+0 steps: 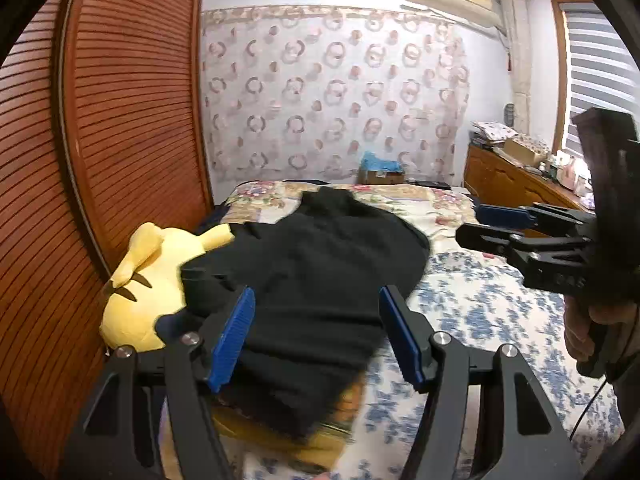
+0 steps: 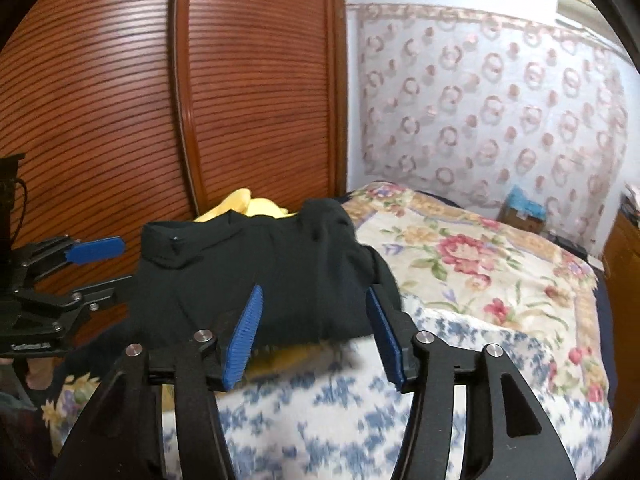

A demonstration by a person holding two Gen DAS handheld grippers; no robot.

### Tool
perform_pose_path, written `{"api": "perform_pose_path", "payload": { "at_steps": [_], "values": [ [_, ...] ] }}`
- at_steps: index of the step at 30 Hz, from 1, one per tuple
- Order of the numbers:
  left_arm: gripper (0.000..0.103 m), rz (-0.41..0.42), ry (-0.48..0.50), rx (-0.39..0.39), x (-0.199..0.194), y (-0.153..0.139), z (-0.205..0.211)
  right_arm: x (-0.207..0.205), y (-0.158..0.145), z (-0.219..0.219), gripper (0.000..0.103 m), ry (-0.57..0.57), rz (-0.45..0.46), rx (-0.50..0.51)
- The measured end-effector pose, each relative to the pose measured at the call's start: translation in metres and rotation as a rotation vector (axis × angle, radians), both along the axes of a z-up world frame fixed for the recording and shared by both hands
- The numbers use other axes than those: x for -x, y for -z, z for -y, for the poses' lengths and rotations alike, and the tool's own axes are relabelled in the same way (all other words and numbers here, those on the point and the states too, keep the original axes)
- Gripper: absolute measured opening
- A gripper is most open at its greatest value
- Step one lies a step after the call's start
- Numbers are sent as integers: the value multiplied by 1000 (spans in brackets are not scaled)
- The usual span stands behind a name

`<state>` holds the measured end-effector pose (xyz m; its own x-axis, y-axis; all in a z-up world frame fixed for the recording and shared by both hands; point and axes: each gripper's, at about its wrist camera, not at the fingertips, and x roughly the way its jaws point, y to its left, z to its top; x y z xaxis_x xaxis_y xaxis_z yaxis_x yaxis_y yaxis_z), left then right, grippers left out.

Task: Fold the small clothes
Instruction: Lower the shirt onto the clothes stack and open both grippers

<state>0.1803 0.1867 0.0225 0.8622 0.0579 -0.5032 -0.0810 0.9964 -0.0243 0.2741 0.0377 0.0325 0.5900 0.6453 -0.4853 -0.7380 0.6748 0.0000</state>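
Observation:
A black garment (image 1: 320,280) lies in a loose, partly folded heap on the bed; it also shows in the right wrist view (image 2: 272,272), with its collar at the upper left. My left gripper (image 1: 316,300) is open, its blue pads apart above the near part of the garment, holding nothing. My right gripper (image 2: 314,300) is open too, its pads apart over the garment's near right edge. The right gripper shows at the right of the left wrist view (image 1: 476,224), and the left gripper at the left of the right wrist view (image 2: 116,264).
A yellow plush toy (image 1: 148,292) lies left of the garment against a wooden louvred wardrobe (image 1: 120,120). The bed has a blue floral cover (image 1: 500,320) and a rose quilt (image 2: 480,264). A cluttered wooden dresser (image 1: 516,172) stands at the right.

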Motion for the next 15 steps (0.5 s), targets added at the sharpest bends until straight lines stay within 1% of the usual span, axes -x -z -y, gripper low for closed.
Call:
{"api": "perform_pose_path", "payload": {
  "at_steps": [4,8,13,15],
  "values": [
    [64,7,28,-10,10,-3,26,24,-4,30,66,37,19,-5],
    [64,20,43,-20,23,-5,51,47,-5,60,71,80,27,-13],
    [64,27,68,-15,37,-7,79,76,-6,103,76,191,52,-26],
    [64,28,82,-11,43,-8,92,89,-5,124,76,240,57,-37]
  ]
}}
